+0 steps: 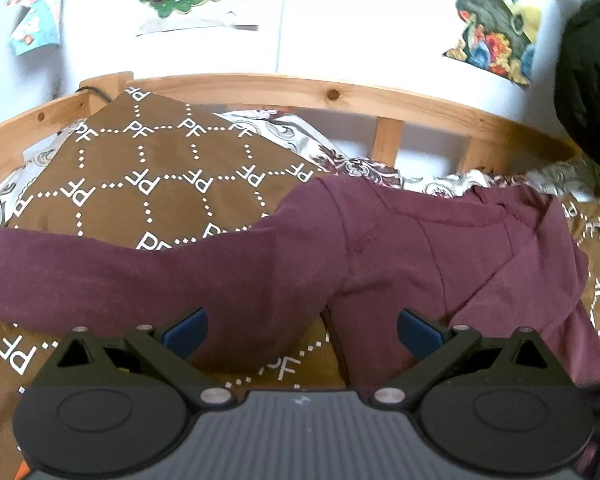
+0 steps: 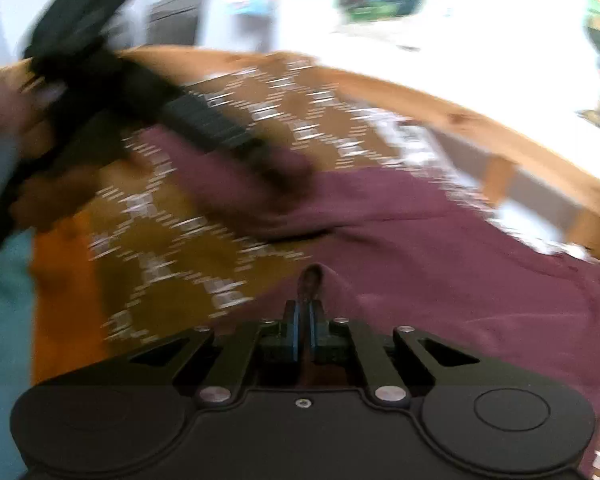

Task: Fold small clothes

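Bed [image 1: 340, 94], pine frame, brown cover [image 1: 148, 168] printed all over with a white dotted lattice and the letters "PF". No other writing legible; wall posters too blurred.

Maroon top [image 1: 380, 248] lies spread toward the head of the bed, one sleeve trailing to the left edge.

Step in hand, I judge: first fold, lifting an edge. My right gripper [image 2: 305, 320] is pinched tight on a tuck of the maroon cloth. Left gripper [image 1: 302, 330] gapes wide over the sleeve, holding nothing.

Next: left must close on cloth so both carry the fold across evenly.
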The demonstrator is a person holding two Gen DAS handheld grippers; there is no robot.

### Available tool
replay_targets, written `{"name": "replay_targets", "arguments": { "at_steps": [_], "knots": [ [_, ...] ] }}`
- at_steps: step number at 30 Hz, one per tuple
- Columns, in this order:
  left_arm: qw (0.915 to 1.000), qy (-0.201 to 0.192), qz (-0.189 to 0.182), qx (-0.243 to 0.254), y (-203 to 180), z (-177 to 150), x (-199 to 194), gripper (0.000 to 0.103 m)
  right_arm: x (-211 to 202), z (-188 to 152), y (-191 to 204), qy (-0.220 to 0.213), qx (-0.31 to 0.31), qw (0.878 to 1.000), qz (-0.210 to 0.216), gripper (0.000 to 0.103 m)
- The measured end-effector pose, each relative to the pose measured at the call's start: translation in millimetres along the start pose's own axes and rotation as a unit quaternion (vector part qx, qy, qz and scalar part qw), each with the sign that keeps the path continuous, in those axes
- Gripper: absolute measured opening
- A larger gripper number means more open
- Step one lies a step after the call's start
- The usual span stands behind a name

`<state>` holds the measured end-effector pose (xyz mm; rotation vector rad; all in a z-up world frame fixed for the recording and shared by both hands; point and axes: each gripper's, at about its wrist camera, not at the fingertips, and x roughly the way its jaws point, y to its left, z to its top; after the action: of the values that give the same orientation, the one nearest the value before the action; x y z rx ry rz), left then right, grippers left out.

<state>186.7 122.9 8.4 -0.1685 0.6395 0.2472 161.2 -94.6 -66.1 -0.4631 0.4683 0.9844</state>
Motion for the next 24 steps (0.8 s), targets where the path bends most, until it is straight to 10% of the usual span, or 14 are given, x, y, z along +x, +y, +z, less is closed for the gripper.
{"name": "replay_targets", "arguments": {
  "at_steps": [4, 8, 16, 24],
  "knots": [
    [0.9998, 0.016, -0.006, 0.005, -1.6, -1.4, 9.2, 0.102, -4.2, -5.4, 11.1, 0.004, -0.002, 0.999, 0.035, 0.049],
    [0.9987, 0.036, -0.025, 0.028, -13.3, -11.4, 20.7, 0.102, -23.7, -14.7, -10.3, -0.002, 0.038, 0.999, -0.017, 0.063],
    [0.9926, 0.064, -0.023, 0.1, -46.9, -42.1, 53.2, 0.102, -49.7, -38.0, -123.4, 0.021, 0.134, 0.961, -0.243, 0.064],
    [0.9912, 0.083, -0.023, 0.101, -50.7, -51.7, 68.0, 0.102, -39.8, -51.9, -196.2, 0.074, 0.099, 0.925, -0.359, 0.057]
  ]
}}
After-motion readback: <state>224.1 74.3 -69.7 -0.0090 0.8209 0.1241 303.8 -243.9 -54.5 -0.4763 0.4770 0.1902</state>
